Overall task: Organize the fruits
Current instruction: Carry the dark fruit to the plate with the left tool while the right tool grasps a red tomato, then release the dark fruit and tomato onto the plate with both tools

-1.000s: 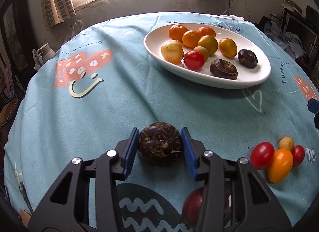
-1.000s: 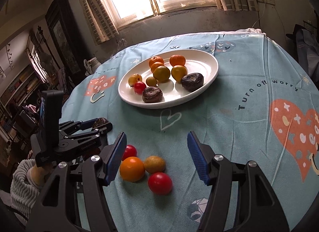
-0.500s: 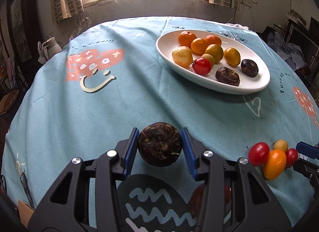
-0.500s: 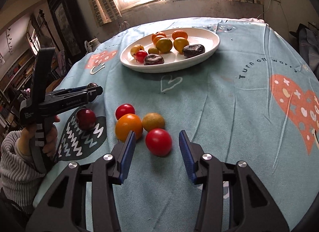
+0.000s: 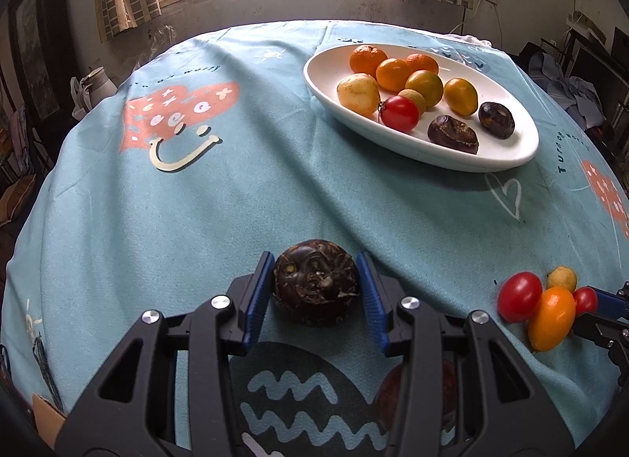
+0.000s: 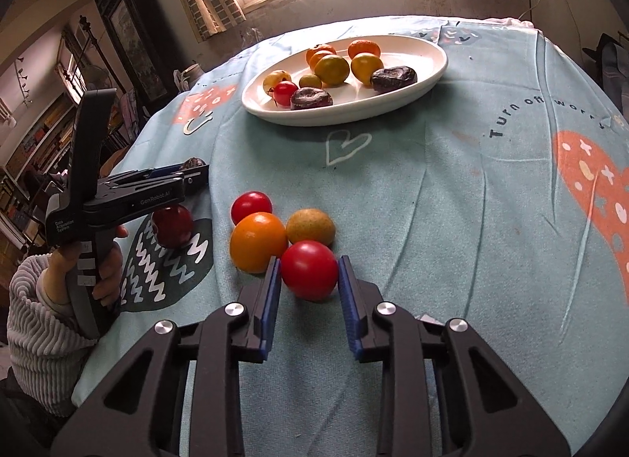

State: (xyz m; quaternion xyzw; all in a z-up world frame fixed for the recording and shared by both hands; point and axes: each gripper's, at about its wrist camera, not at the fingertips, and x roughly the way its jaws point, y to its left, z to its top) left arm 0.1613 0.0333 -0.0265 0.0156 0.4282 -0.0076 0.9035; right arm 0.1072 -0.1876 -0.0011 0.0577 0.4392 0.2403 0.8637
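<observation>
My left gripper (image 5: 316, 288) is shut on a dark brown wrinkled fruit (image 5: 316, 286) and holds it above the blue tablecloth. My right gripper (image 6: 309, 275) has closed onto a red tomato (image 6: 309, 270) on the cloth, both pads touching it. Beside it lie an orange tomato (image 6: 257, 241), a yellow-green fruit (image 6: 310, 225) and a small red tomato (image 6: 251, 206). A white oval plate (image 5: 507, 150) at the far right holds several oranges, tomatoes and dark fruits; it also shows in the right wrist view (image 6: 428, 75).
A dark red fruit (image 6: 173, 225) lies on the wavy dark patch under my left gripper's body (image 6: 129, 197). The round table's edge drops off on all sides. A white kettle (image 5: 88, 89) and furniture stand beyond the left edge.
My left gripper has lifted the dark fruit and carried it slightly forward. My right gripper has dropped to the loose fruits and closed around the red tomato.
</observation>
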